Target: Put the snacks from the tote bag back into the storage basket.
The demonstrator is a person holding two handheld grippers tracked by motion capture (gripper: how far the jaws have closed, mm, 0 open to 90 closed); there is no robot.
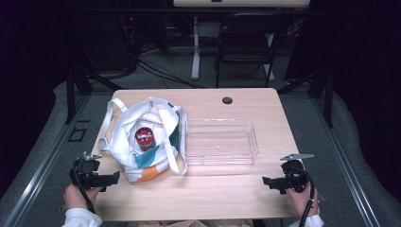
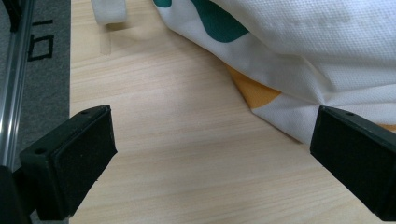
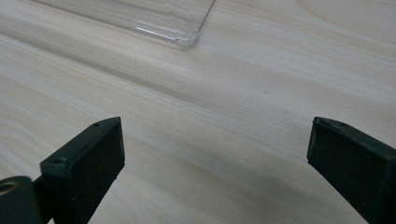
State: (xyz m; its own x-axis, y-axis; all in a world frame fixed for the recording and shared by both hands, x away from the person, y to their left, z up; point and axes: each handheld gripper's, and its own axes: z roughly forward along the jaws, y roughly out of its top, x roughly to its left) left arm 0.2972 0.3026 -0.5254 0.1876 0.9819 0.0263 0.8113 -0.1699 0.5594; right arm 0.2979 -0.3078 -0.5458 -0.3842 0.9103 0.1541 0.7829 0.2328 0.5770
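Observation:
A white cloth bag with teal and orange patches lies open on the left half of the wooden table. Inside it stands a can with a red lid. To its right sits a clear plastic tray, which looks bare inside. My left gripper rests at the front left, open, its jaws pointing at the bag's lower corner with nothing between them. Open too is my right gripper at the front right, aimed left over bare wood, with the tray's corner ahead of it.
The bag's straps trail over the table toward the tray. A dark round grommet is set in the table's far edge. Beyond the table stand a black chair, a white desk leg and floor cables.

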